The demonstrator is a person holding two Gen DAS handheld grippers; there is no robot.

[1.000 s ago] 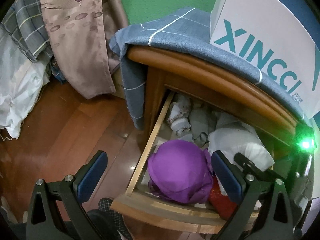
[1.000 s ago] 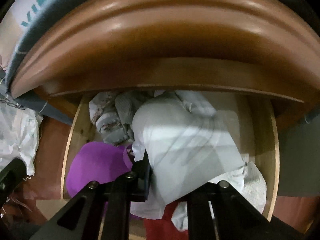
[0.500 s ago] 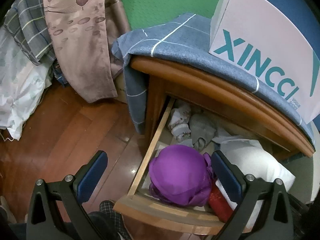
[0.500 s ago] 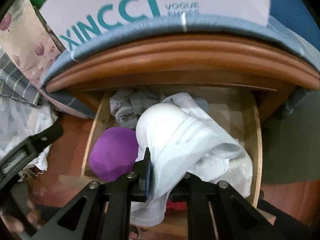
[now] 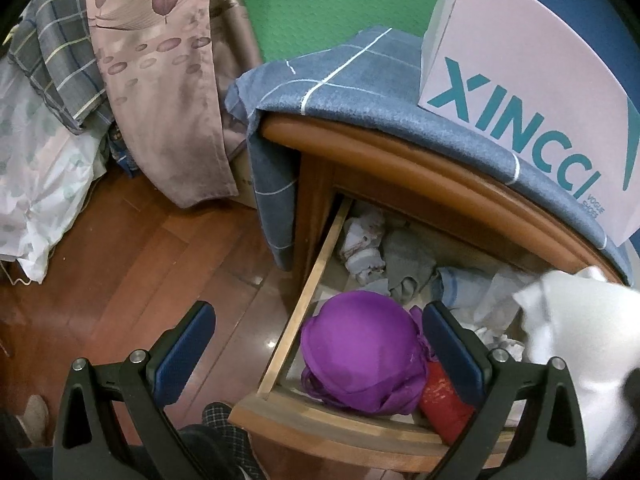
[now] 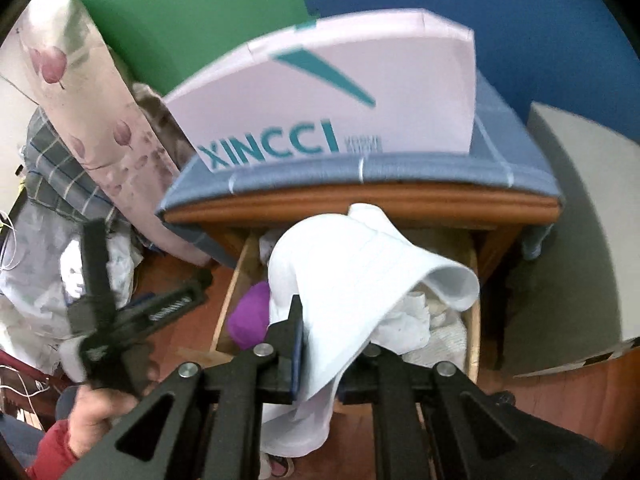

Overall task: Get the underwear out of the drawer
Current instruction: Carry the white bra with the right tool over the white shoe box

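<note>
The right tongs [image 6: 320, 356] are clamped shut on white underwear [image 6: 352, 272], which hangs above the open drawer [image 6: 474, 320]. The left tongs [image 5: 316, 344] are spread wide and empty over a purple garment [image 5: 364, 356]. The pinch takes only a fold, so I judge the underwear could slip free, or its trailing end could drag other laundry out.

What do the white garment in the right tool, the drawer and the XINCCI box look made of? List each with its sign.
White garment: soft matte knit, probably cotton; it drapes and folds.
Drawer: pale bare wood sides, glossy varnished brown front; grain shows.
XINCCI box: smooth matte cardboard, likely; crisp folded edges.
</note>
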